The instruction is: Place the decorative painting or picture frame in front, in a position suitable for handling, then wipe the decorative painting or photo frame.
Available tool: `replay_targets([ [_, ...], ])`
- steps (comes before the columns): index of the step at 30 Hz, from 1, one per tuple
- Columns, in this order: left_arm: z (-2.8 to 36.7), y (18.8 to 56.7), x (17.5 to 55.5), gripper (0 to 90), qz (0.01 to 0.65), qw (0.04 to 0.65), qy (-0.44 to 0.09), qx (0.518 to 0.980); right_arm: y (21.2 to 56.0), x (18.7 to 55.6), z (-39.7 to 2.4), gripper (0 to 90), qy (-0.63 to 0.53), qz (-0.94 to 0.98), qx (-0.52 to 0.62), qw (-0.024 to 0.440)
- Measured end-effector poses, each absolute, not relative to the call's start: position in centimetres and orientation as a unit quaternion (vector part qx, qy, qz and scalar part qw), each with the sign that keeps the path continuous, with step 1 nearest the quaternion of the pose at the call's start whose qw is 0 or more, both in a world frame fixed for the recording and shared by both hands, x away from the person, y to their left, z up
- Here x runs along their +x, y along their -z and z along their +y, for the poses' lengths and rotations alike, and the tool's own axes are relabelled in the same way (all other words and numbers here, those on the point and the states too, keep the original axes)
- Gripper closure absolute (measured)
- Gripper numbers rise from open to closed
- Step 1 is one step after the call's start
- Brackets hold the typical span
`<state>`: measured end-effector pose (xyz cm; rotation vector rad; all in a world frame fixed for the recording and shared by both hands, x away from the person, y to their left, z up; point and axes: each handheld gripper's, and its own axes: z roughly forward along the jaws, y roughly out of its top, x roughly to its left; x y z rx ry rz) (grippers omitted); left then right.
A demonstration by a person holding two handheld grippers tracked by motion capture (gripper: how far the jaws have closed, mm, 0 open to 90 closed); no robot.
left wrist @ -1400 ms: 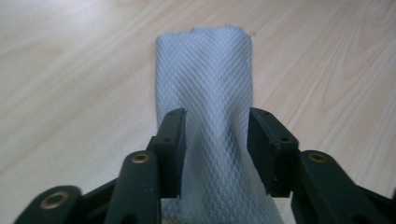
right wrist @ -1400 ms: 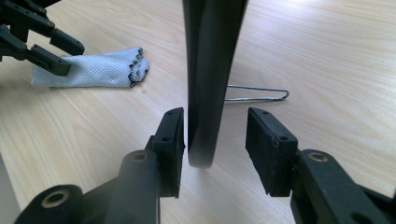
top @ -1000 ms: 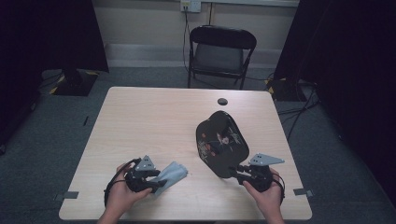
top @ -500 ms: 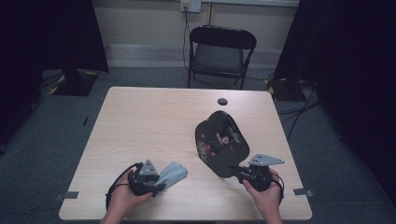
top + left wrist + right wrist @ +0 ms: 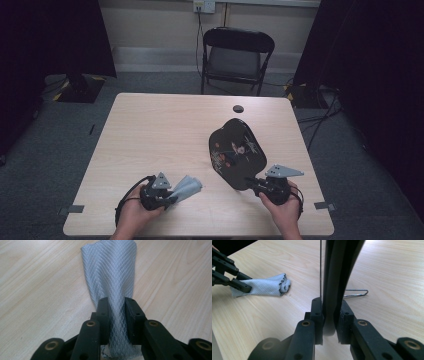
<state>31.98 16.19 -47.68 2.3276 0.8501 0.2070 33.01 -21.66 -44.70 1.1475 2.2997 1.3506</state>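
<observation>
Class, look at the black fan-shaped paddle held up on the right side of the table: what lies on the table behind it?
Behind the black paddle, bare table and a small dark disc near the far edge show. The tabletop directly beneath the tilted paddle is covered from above.

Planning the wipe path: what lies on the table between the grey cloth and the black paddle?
Bare wood tabletop in the high view, between grey cloth and black paddle.

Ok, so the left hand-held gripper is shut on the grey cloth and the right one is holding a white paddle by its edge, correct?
Not quite: the paddle is black, not white, as the high view shows. The left hand-held gripper is indeed shut on the grey cloth, and the right hand-held gripper clamps the paddle's edge.
</observation>
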Motion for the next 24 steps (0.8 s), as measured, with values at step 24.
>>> replay_targets([
  [24,17.0,46.6,32.7,79.2,0.390,0.355,-0.063,0.847,44.8,33.0,-21.4,78.7,-0.463,0.786,0.395,0.111],
])
